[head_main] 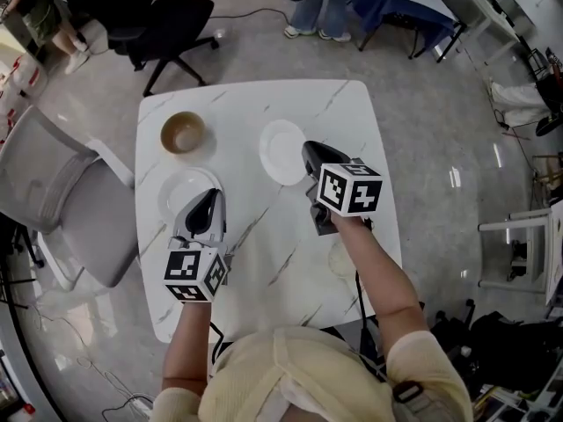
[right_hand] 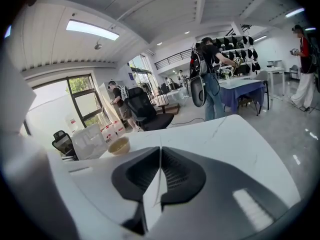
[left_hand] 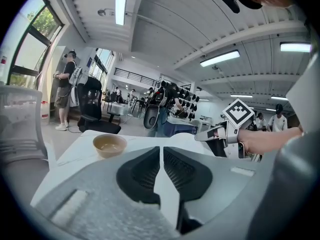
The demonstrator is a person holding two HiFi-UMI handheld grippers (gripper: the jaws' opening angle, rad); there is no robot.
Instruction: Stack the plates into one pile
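Observation:
Two white plates and a brown bowl (head_main: 183, 133) are on the white marble table (head_main: 255, 271). My left gripper (head_main: 204, 202) sits over the near edge of the left plate (head_main: 180, 192). In the left gripper view its jaws (left_hand: 161, 151) are shut on a white sliver of plate rim (left_hand: 162, 194). My right gripper (head_main: 310, 152) is at the near right edge of the other plate (head_main: 280, 150). Its jaws (right_hand: 160, 151) are shut on a white plate edge (right_hand: 152, 199). The bowl (left_hand: 109, 144) stands apart, far left. The right gripper (left_hand: 210, 134) shows in the left gripper view.
A grey chair (head_main: 62, 200) stands close to the table's left side. A black office chair (head_main: 167, 20) is beyond the far edge. A person's legs (head_main: 321, 7) and a blue-draped table (head_main: 405, 7) lie further back. The bowl (right_hand: 119, 145) is near the far left corner.

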